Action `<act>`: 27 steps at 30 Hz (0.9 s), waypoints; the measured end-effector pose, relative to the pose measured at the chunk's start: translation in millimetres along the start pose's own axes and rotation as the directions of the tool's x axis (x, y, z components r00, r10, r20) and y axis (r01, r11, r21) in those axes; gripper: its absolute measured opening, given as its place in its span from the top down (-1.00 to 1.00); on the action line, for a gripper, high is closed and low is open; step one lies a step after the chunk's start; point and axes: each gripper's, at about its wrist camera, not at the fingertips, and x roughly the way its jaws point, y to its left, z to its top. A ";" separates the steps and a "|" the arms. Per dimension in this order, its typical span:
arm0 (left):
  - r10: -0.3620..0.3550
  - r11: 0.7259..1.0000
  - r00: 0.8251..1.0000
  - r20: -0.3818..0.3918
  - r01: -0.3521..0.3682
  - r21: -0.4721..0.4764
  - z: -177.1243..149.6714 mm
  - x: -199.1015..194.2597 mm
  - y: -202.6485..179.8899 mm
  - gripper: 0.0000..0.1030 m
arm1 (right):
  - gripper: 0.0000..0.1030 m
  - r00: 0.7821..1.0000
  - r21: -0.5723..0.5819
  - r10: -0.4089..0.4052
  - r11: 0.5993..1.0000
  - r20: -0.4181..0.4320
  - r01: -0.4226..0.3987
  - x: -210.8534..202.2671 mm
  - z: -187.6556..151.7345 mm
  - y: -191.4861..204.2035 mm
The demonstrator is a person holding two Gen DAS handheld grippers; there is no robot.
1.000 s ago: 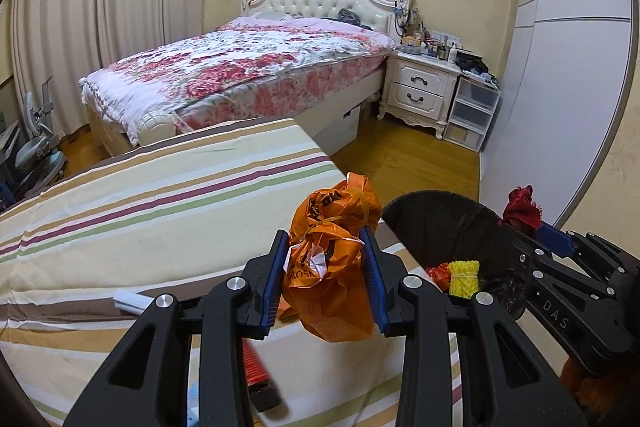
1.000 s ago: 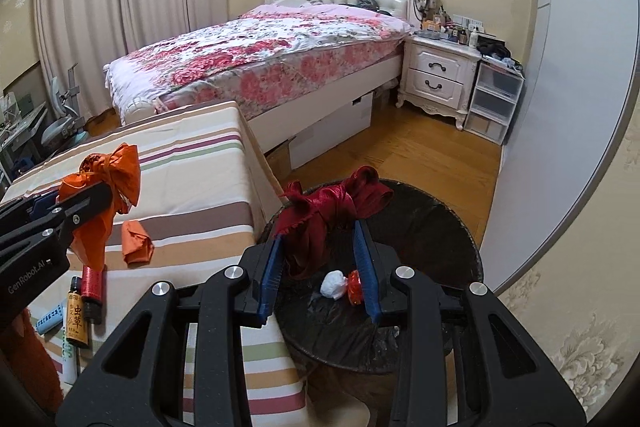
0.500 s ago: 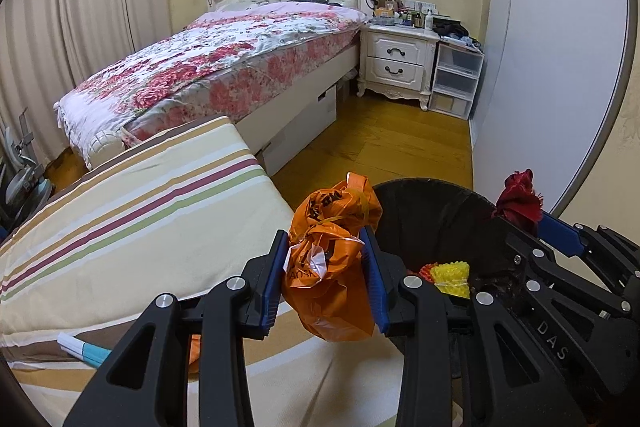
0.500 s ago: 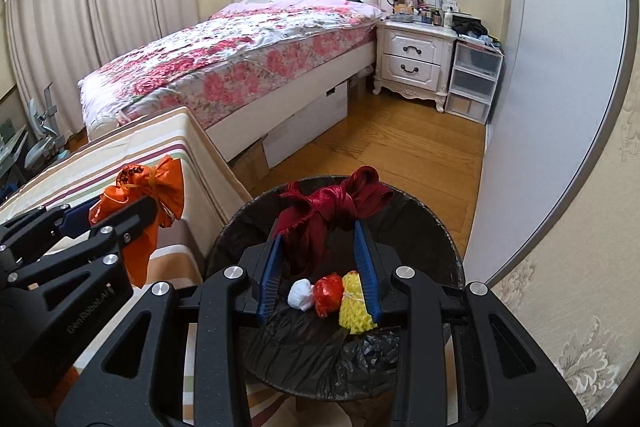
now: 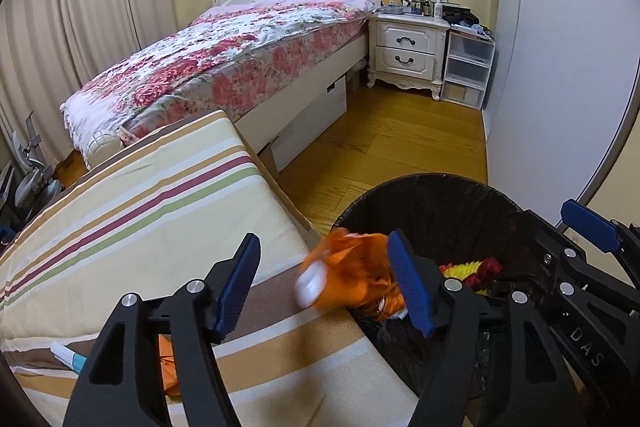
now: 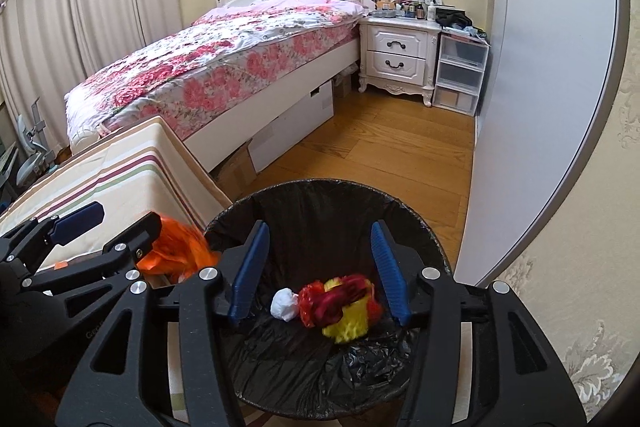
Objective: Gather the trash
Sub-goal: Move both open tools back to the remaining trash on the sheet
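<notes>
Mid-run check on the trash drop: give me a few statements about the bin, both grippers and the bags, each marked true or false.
1. The left gripper is clamped on the crumpled orange plastic bag. False: its fingers have just been opening, and the blurred bag is loose between them.
2. The round bin with the black liner holds trash. True.
3. The dark red cloth hangs from the right gripper. False: it lies in the bin on the yellow mesh piece.
4. The right gripper is over the bin. True.
</notes>
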 end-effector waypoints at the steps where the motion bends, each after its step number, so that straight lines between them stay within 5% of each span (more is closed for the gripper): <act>1: 0.003 1.000 1.000 0.000 -0.003 -0.004 -0.6 -0.5 1.3 -0.33 | -0.01 1.000 0.001 -0.003 1.000 0.001 0.003 -0.2 0.0 -0.5; 15: 0.027 0.998 1.000 -0.009 -0.028 -0.057 -7.9 -23.8 31.8 -0.43 | -0.14 1.000 0.007 0.007 1.000 -0.017 -0.007 -8.5 -9.0 4.7; 27: 0.093 0.988 0.995 -0.020 -0.095 -0.125 -39.2 -62.6 97.3 -0.44 | -0.14 0.991 -0.082 0.104 0.991 -0.079 -0.110 -21.6 -36.1 60.6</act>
